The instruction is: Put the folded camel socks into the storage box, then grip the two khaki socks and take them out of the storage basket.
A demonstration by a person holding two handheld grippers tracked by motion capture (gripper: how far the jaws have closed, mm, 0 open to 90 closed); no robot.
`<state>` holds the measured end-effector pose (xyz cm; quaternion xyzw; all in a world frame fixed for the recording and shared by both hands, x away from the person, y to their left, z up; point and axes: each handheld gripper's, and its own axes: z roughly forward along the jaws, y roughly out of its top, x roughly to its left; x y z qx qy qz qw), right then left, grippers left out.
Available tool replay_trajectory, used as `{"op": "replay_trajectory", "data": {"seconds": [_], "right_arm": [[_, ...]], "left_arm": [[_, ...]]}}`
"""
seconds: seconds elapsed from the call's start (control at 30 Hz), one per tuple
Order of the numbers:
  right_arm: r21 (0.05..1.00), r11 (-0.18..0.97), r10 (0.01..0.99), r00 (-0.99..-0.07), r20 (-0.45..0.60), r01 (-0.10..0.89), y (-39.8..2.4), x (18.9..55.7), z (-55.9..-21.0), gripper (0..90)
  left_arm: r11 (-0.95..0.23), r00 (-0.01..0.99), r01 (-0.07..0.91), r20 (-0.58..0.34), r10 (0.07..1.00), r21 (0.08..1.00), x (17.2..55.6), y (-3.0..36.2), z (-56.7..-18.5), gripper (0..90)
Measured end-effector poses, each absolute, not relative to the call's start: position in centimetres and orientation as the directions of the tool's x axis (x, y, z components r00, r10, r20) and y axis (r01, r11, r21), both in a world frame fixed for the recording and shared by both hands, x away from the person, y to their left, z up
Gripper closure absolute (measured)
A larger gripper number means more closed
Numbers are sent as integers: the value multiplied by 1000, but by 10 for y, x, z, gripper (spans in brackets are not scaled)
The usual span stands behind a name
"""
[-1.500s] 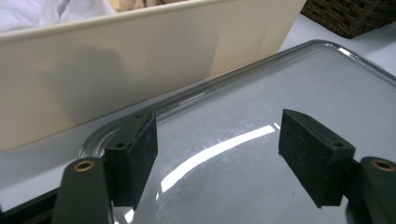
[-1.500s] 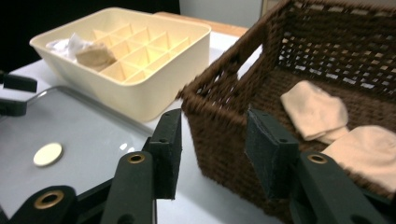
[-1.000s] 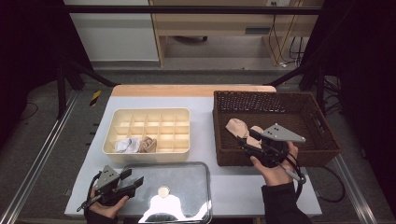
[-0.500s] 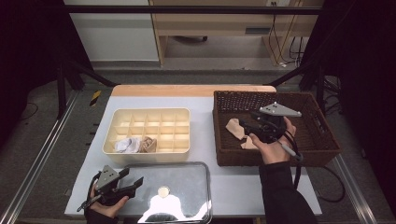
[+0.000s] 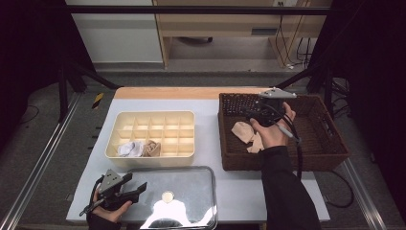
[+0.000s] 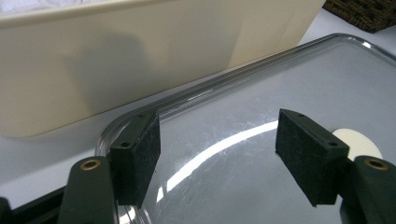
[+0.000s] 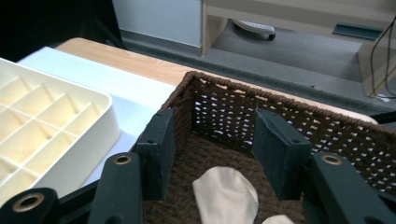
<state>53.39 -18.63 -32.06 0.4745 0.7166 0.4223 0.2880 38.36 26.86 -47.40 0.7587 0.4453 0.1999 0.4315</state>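
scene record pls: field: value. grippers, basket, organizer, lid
left gripper: jaws open, just been opening, nothing between them, over clear lid
right gripper: jaws open, empty, above wicker basket
basket contents: beige socks
organizer: cream, divided; white sock and beige sock in front-row cells
table: white top
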Motion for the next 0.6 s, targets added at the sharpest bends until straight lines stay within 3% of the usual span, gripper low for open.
{"op": "replay_trajectory", "data": {"seconds": [0.6], "right_arm": [[836, 216, 935, -352, -30, 504, -178, 579, -355, 508]], "left_arm": [[-218, 514, 506, -89, 853, 834, 384, 271, -474, 310]]}}
